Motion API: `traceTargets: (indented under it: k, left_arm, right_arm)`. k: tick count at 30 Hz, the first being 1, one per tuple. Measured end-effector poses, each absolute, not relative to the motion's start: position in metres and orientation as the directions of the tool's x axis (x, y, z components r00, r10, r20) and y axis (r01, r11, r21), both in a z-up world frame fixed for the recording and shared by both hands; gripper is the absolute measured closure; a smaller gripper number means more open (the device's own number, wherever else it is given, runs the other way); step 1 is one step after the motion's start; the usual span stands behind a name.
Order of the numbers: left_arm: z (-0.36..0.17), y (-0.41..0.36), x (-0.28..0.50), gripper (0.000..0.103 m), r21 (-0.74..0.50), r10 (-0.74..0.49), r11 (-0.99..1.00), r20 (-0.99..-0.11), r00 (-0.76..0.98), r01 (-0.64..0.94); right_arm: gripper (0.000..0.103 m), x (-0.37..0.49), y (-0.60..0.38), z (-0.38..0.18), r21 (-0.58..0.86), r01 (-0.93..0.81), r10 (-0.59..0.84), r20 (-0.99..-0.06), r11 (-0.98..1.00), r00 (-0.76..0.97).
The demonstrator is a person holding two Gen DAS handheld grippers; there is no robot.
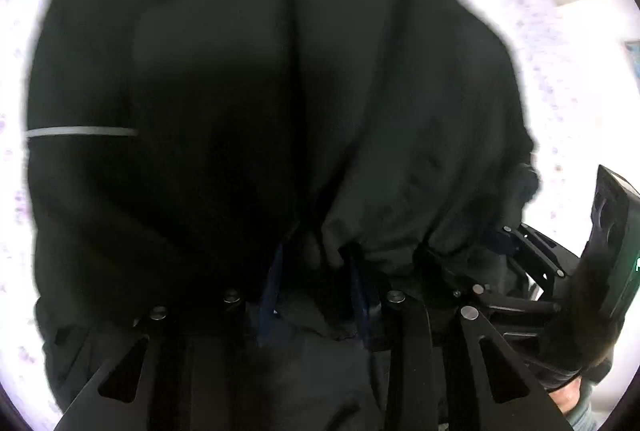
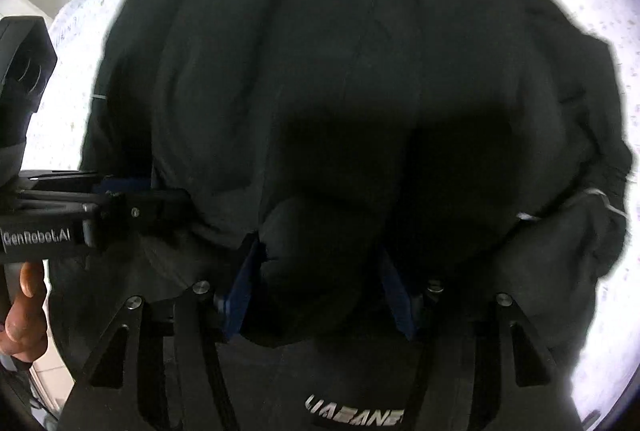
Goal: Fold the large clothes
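A large black jacket (image 1: 240, 71) lies heaped on a white speckled cover (image 1: 568, 91). It has a thin reflective stripe (image 1: 80, 131) on its left part. My left gripper (image 1: 316, 271) points steeply down and is shut on a bunched edge of the jacket, with cloth pinched between its blue pads (image 1: 270, 287). In the right wrist view the jacket (image 2: 320, 51) fills the frame. My right gripper (image 2: 320, 271) is shut on a thick rolled fold of it, which bulges between the blue pads (image 2: 240, 291). The two grippers sit close together, side by side.
A hand (image 2: 24, 307) holds the left gripper's body (image 2: 36, 231) at the left edge. The right gripper's body (image 1: 612, 231) shows at the right edge of the left wrist view. White lettering (image 2: 354, 415) marks the jacket near the bottom. The white cover (image 2: 80, 11) rings the jacket.
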State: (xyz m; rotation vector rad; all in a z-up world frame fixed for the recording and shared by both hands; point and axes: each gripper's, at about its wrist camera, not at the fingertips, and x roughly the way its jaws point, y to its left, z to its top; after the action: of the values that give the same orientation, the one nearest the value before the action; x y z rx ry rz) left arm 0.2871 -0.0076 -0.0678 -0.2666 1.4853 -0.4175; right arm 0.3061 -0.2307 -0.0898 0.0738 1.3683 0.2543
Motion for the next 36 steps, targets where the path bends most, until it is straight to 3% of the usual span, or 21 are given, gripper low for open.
traceTargets:
  k: [3,8,10,14,18,22,29,36]
  left_arm:
    - [-0.031,0.016,0.257,0.069,-0.446,-0.466,0.879,-0.878,0.109,0.168]
    - [-0.001,0.083,0.202,0.066,-0.44,-0.457,0.889,-0.871,0.179,0.128]
    - [-0.002,0.12,0.18,0.057,-0.42,-0.423,0.906,-0.886,0.192,0.058]
    - [-0.025,0.186,0.154,0.057,-0.406,-0.388,0.911,-0.904,0.18,-0.076]
    - [-0.045,0.217,0.123,0.057,-0.434,-0.407,0.883,-0.898,0.169,-0.179]
    - [-0.062,0.226,0.112,0.057,-0.471,-0.455,0.856,-0.882,0.119,-0.213]
    - [-0.081,0.215,0.105,0.057,-0.424,-0.429,0.882,-0.903,0.026,-0.204]
    - [-0.088,0.178,0.103,0.057,-0.455,-0.463,0.878,-0.886,-0.023,-0.147]
  right_arm:
    - [0.041,0.286,-0.241,-0.064,0.257,-0.136,0.283,-0.931,0.957,0.23]
    - [0.041,0.235,-0.287,-0.04,0.222,-0.089,0.238,-0.926,0.971,0.294]
    - [0.041,0.207,-0.309,-0.04,0.181,-0.061,0.191,-0.933,0.982,0.305]
    - [0.041,0.17,-0.341,-0.04,0.117,0.019,0.106,-0.948,0.993,0.3]
    - [0.041,0.136,-0.388,-0.046,0.144,0.131,0.105,-0.958,0.981,0.266]
    - [0.041,0.116,-0.41,-0.058,0.17,0.218,0.117,-0.964,0.961,0.238]
    - [0.041,0.086,-0.429,-0.064,0.142,0.235,0.093,-0.974,0.962,0.209]
    - [0.041,0.059,-0.445,-0.089,0.195,0.294,0.16,-0.978,0.936,0.137]
